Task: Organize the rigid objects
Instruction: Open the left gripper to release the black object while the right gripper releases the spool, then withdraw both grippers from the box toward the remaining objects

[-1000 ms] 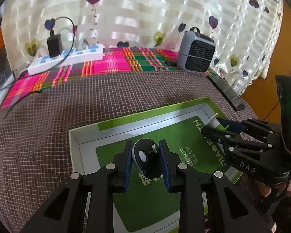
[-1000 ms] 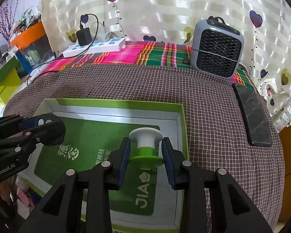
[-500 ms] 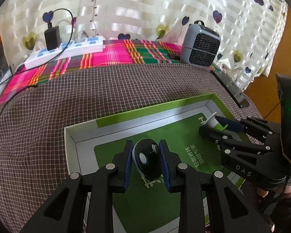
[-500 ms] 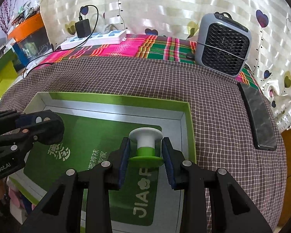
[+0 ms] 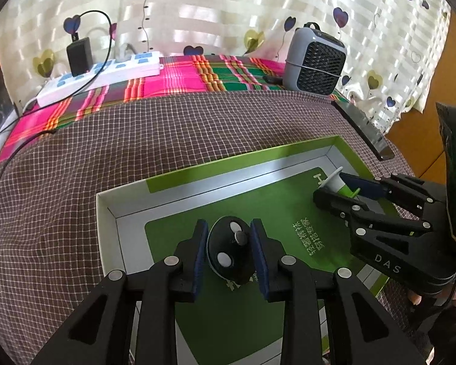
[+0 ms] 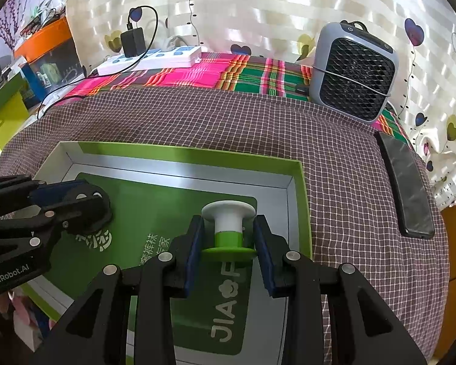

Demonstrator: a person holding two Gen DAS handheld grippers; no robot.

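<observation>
My left gripper (image 5: 229, 251) is shut on a black round disc with white dots (image 5: 228, 248), held low over the left part of an open green and white box (image 5: 130, 210). My right gripper (image 6: 229, 243) is shut on a white and green spool (image 6: 229, 228), held low over the right part of the same box (image 6: 298, 200). The right gripper (image 5: 343, 188) with the spool (image 5: 334, 182) shows at the right in the left wrist view. The left gripper (image 6: 85, 200) with the disc (image 6: 88, 210) shows at the left in the right wrist view.
The box lies on a brown checked cloth (image 5: 106, 158). A grey fan heater (image 6: 352, 79) stands at the back right, a black phone (image 6: 405, 188) lies right of the box, and a white power strip (image 6: 155, 59) with a charger lies at the back left.
Both grippers have moved forward and down into the box, each still holding its object. The view of the box has grown nearer.
</observation>
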